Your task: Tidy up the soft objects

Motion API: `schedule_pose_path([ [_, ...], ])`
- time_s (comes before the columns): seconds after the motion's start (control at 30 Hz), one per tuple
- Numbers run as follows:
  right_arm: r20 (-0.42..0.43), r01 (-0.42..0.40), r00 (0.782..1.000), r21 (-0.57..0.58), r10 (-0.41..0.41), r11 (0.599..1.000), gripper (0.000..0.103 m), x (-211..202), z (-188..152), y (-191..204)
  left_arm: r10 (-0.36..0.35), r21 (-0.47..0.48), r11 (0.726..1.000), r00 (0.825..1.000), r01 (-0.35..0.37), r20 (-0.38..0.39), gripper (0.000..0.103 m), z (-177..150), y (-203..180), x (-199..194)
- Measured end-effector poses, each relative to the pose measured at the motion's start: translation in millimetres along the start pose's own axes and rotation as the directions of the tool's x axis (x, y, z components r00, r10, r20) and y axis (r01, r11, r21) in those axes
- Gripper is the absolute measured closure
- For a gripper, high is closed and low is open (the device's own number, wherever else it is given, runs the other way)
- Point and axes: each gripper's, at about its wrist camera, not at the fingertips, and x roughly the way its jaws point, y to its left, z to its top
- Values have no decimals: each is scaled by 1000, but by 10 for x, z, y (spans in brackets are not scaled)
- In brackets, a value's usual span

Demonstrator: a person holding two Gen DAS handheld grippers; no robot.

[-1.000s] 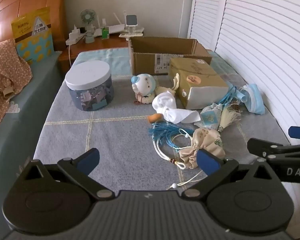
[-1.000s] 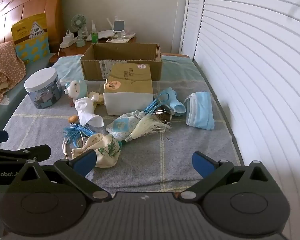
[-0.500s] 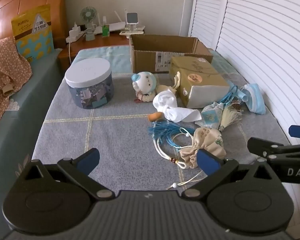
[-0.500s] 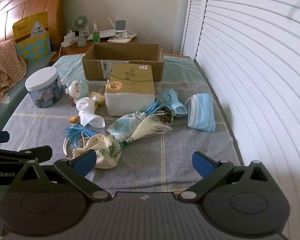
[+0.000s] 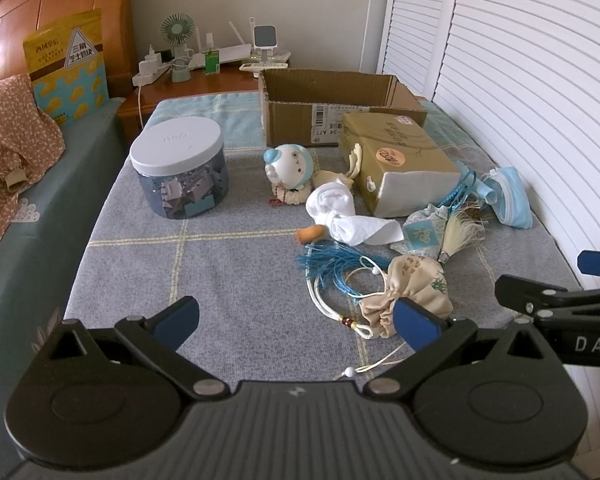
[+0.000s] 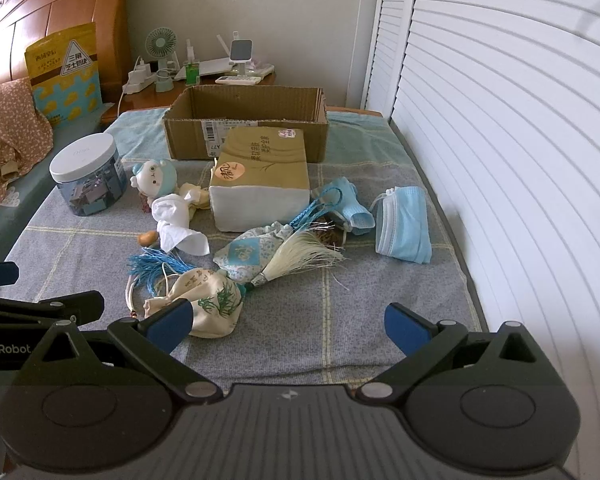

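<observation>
Soft things lie on a grey checked blanket (image 5: 236,272): a beige drawstring pouch (image 5: 416,288) (image 6: 208,296), a white sock (image 5: 340,216) (image 6: 176,220), a blue-patterned sachet with a cream tassel (image 6: 260,252), a blue tassel cord (image 5: 328,260), a small plush doll (image 5: 288,168) (image 6: 156,176), blue face masks (image 6: 404,224) (image 5: 508,200). An open cardboard box (image 5: 332,100) (image 6: 248,116) stands behind them. My left gripper (image 5: 296,320) is open and empty, near the pouch. My right gripper (image 6: 288,322) is open and empty, right of the pouch.
A tissue pack (image 5: 396,160) (image 6: 260,176) sits before the box. A white-lidded jar (image 5: 180,168) (image 6: 88,176) stands at the left. A shuttered wall (image 6: 520,160) runs along the right. A nightstand with a fan (image 5: 176,40) is behind; a floral garment (image 5: 4,152) lies left.
Both views have shifted slightly forward and up toward the objects. Both grippers stay open; nothing on the blanket has moved.
</observation>
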Motion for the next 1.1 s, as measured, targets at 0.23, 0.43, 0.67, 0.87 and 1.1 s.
schedule_pose_path([
  [0.23,1,1,1000,-1,-1,1000,0,-1,0,1,-1,-1,1000,1000,1,-1,1,7,1,1],
  [0.43,1,0,1000,1,0,1000,0,6,3,-8,0,0,1000,1000,0,2,1,12,0,-4],
  [0.67,1,1,1000,0,-1,1000,0,5,6,-10,7,8,1000,1000,-7,10,1,22,-12,-13],
  [0.87,1,2,1000,-1,-2,1000,0,1,3,-3,6,8,1000,1000,-7,11,1,16,-9,-17],
  [1.1,3,2,1000,-2,-2,1000,0,4,10,-6,-9,-4,1000,1000,9,2,1,10,11,4],
])
